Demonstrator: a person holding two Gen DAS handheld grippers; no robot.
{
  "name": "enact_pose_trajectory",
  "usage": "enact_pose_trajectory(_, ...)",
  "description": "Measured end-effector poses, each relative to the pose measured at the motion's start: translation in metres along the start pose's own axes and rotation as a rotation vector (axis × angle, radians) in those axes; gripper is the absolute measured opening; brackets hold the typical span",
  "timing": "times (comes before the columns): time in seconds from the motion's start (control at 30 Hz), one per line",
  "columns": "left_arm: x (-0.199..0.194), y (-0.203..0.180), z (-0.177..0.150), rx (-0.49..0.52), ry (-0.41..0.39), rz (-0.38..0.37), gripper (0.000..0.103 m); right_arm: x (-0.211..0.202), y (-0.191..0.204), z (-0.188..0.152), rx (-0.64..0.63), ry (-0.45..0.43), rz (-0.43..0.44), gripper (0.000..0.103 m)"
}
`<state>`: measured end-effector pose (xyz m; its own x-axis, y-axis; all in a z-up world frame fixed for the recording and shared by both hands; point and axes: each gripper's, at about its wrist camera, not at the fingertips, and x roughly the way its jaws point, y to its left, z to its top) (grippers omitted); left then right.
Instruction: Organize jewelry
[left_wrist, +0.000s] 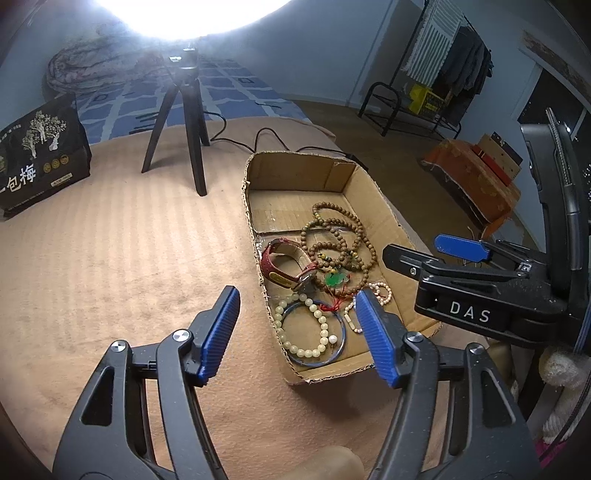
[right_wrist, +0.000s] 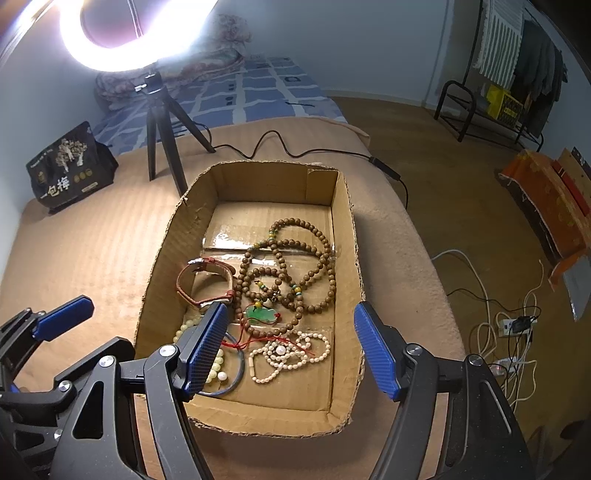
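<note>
A shallow cardboard box (left_wrist: 402, 236) (right_wrist: 347, 236) on the tan blanket holds the jewelry: brown wooden bead strands (left_wrist: 343, 236) (right_wrist: 295, 266), a red-strapped watch (left_wrist: 280, 266) (right_wrist: 207, 277), a green jade pendant on red cord (left_wrist: 335, 278) (right_wrist: 260, 314), a pale bead bracelet (left_wrist: 306, 332) (right_wrist: 218, 363), a blue bangle (left_wrist: 340, 350) (right_wrist: 240, 369) and a small pearl strand (left_wrist: 380, 291) (right_wrist: 291, 350). My left gripper (left_wrist: 297, 325) is open and empty over the box's near left corner. My right gripper (right_wrist: 291, 339) is open and empty above the box's near end; it also shows in the left wrist view (left_wrist: 461, 251).
A ring light on a black tripod (left_wrist: 184, 122) (right_wrist: 166, 125) stands behind the box, its cable (right_wrist: 280, 147) trailing right. A black snack bag (left_wrist: 37, 155) (right_wrist: 70, 170) stands at the far left. Cables and a power strip (right_wrist: 509, 325) lie on the floor right.
</note>
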<state>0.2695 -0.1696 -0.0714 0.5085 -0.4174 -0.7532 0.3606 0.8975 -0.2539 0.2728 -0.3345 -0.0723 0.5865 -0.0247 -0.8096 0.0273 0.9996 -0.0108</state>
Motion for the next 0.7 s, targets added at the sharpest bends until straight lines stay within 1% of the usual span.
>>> enact_pose_trajectory(0.2,-0.009,-0.003,-0.001,0.012,-0.021,0.013,0.068,-0.009,0.000,-0.001,0.006,-0.013,-0.009,0.071)
enact_pose_trajectory(0.4,-0.031,-0.007,-0.004,0.018,-0.066,0.025,0.068,-0.026,0.002,-0.005,0.012,-0.037,-0.001,0.071)
enact_pose_trajectory(0.7,-0.070,-0.013,-0.016,0.073,-0.126,0.063,0.068,-0.069,0.014,-0.016,-0.014,-0.128,-0.030,0.071)
